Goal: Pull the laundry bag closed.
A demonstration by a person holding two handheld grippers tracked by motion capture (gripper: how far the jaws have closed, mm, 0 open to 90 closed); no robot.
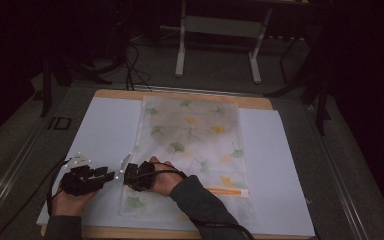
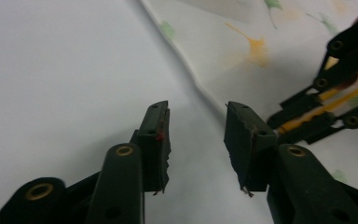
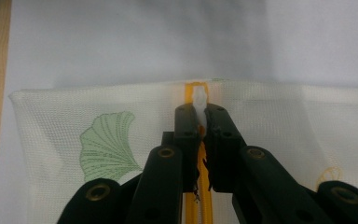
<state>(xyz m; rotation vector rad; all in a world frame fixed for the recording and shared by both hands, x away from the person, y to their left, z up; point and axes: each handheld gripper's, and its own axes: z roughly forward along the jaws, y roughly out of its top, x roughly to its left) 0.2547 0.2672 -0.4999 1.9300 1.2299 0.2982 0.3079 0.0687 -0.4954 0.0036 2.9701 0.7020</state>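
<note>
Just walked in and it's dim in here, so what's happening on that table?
A person is working a translucent mesh zip bag printed with green and yellow ginkgo leaves, which lies on a white sheet. The right gripper is shut on the bag's white zipper pull, at the end of the orange zipper. The left gripper is open over the white sheet beside the bag's edge, gripping nothing.

Bench [image 1: 180, 95]: pale wood top, its edge showing along the far and near sides. White sheet [image 1: 105, 130] covers nearly all of it. Flat on the sheet, a translucent mesh bag [image 1: 200, 135] printed with green and yellow ginkgo leaves, orange zipper [image 1: 227, 190] near its front end.
</note>
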